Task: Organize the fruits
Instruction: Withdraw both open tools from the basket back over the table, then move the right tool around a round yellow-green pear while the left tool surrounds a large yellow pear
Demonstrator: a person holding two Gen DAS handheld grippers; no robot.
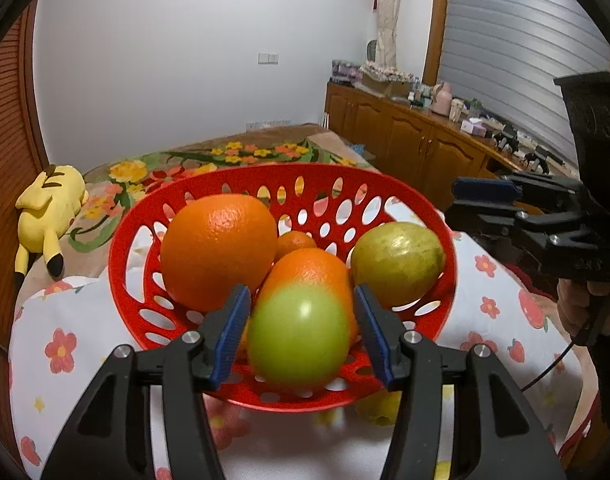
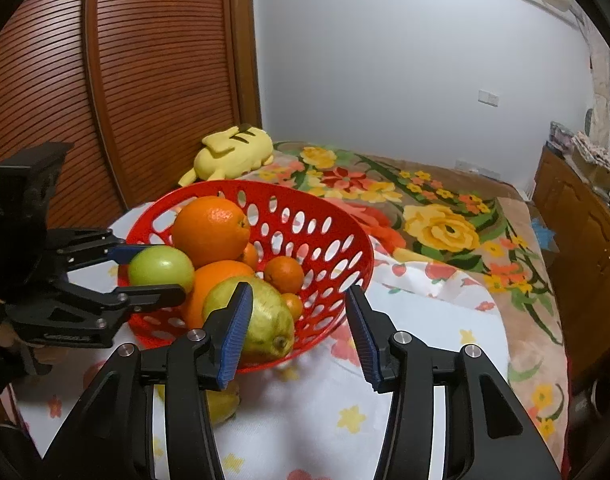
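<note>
Smooth round green fruit (image 1: pixel 299 336) over perforated red plastic basket (image 1: pixel 129 236)

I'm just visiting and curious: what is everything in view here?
basket: one, red, on cloth
oranges: two, orange, in basket
tangerines: about three, orange, in basket
green fruit: one, green, in basket
pear: one, yellow-green, in basket
yellow fruit: one, yellow, on cloth by basket
cloth: one, white, flowered, under basket
blanket: one, floral, behind cloth
plush toy: one, yellow, on blanket
cabinet: one, brown, by wall
left gripper: black, blue pads, open around green fruit
right gripper: black, blue pads, open, empty
</note>
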